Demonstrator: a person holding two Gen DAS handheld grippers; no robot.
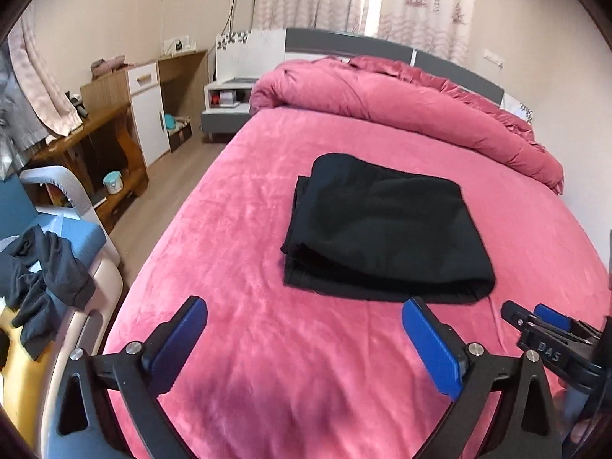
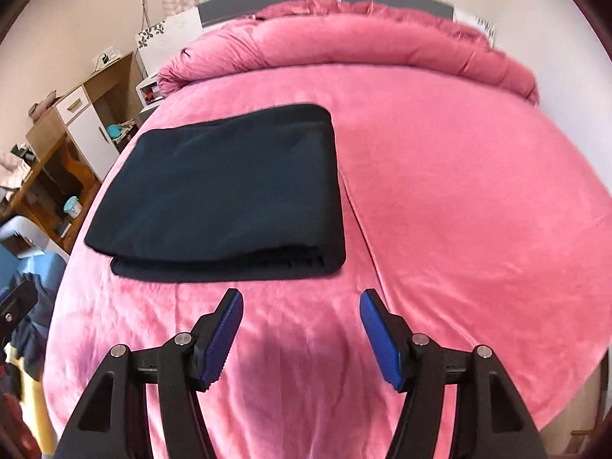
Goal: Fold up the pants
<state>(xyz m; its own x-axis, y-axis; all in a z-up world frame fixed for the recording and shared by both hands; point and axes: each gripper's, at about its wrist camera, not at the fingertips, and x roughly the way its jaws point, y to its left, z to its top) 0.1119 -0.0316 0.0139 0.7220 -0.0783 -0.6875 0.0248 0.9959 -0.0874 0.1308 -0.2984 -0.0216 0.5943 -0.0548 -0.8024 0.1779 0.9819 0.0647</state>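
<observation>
Left wrist view: pink bed (image 1: 237,229), rumpled pink duvet (image 1: 401,99) heaped by the headboard, wooden desk (image 1: 95,126) off to the left. Black pants (image 1: 386,229) lay folded into a neat stack mid-bed, well ahead of the left gripper (image 1: 306,319). Jaws spread wide, nothing held. Right gripper (image 1: 535,317) glimpsed at the right edge, its gap hard to judge from there.

Right wrist view: same pink bed (image 2: 459,191), pants (image 2: 225,195) folded up-left of the right gripper (image 2: 302,302). Jaws parted wide, empty, clear of the cloth.
</observation>
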